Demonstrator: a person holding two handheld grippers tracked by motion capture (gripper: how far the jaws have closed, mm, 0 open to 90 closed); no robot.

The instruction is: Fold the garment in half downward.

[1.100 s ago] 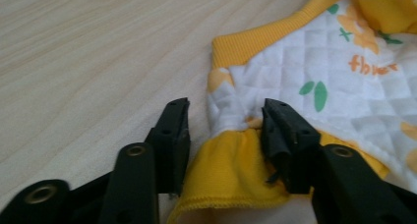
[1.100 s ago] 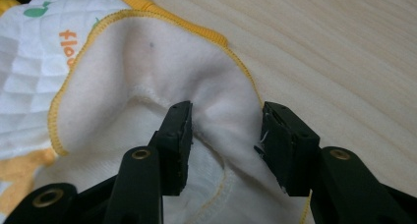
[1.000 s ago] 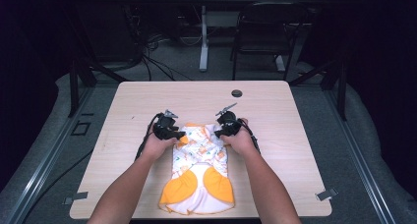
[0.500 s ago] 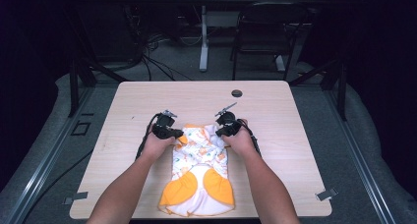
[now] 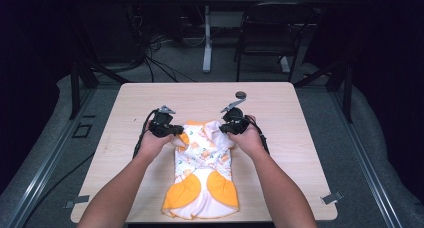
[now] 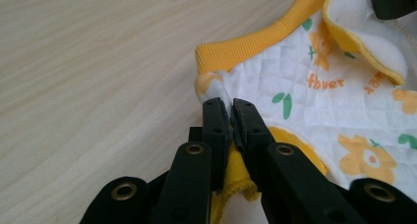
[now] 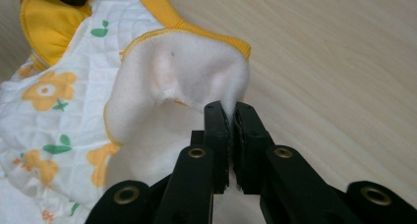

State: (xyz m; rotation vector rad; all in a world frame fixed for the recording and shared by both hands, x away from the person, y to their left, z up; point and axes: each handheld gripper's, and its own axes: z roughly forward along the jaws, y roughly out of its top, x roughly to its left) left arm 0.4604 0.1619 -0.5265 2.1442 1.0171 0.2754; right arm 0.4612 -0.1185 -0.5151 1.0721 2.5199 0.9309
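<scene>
Two pinches hold the baby garment (image 5: 202, 173) flat on the bench (image 5: 280, 103), likely for folding. Left hand-held gripper (image 6: 231, 108) is clamped on the quilted, flower-printed shoulder by its ribbed yellow trim; right hand-held gripper (image 7: 231, 111) is closed on the fleecy white lining.

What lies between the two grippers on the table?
In the high view, the garment's top edge spans between the left gripper and right gripper; each is shut on it.
</scene>
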